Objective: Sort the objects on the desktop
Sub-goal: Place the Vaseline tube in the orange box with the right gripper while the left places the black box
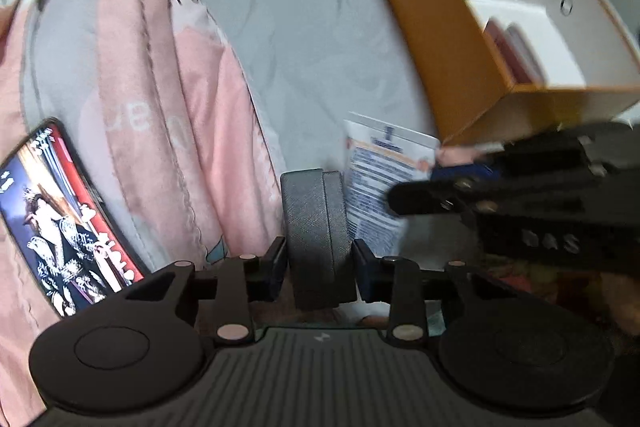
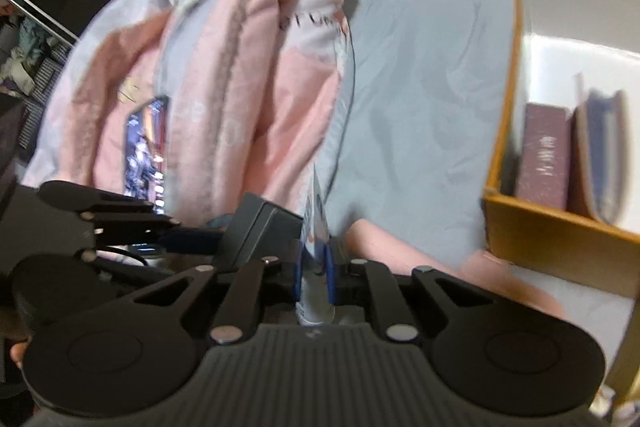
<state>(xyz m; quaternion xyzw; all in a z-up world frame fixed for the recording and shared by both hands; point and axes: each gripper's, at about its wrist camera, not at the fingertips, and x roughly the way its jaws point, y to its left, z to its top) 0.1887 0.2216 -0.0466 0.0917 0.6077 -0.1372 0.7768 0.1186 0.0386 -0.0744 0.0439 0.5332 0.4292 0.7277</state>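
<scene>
- Left wrist view: the left tongs [image 1: 319,261] sit at lower centre, clenched on a dark grey textured case [image 1: 314,227] that stands upright between the two pads, touching both.
- The case is a slim box with a seam running down its length; its upper end rises toward mid-frame.
- Just right of the case, a white printed card [image 1: 380,179] with orange trim and lines of small text is held by the right tongs [image 1: 404,195], which enter from the right edge.
- Right wrist view: the right tongs [image 2: 314,267] at lower centre grip that card [image 2: 316,219] edge-on between blue pads; the grey case [image 2: 260,227] and left tongs [image 2: 208,241] lie just left.
- An orange box [image 1: 436,39] with a white inside fills the upper right, holding upright books [image 1: 516,51].
- A pink and grey quilt [image 1: 160,87] covers the left half, with a lit phone [image 1: 60,215] at lower left.
- Bare grey bedsheet [image 1: 304,27] lies open between quilt and box.
</scene>
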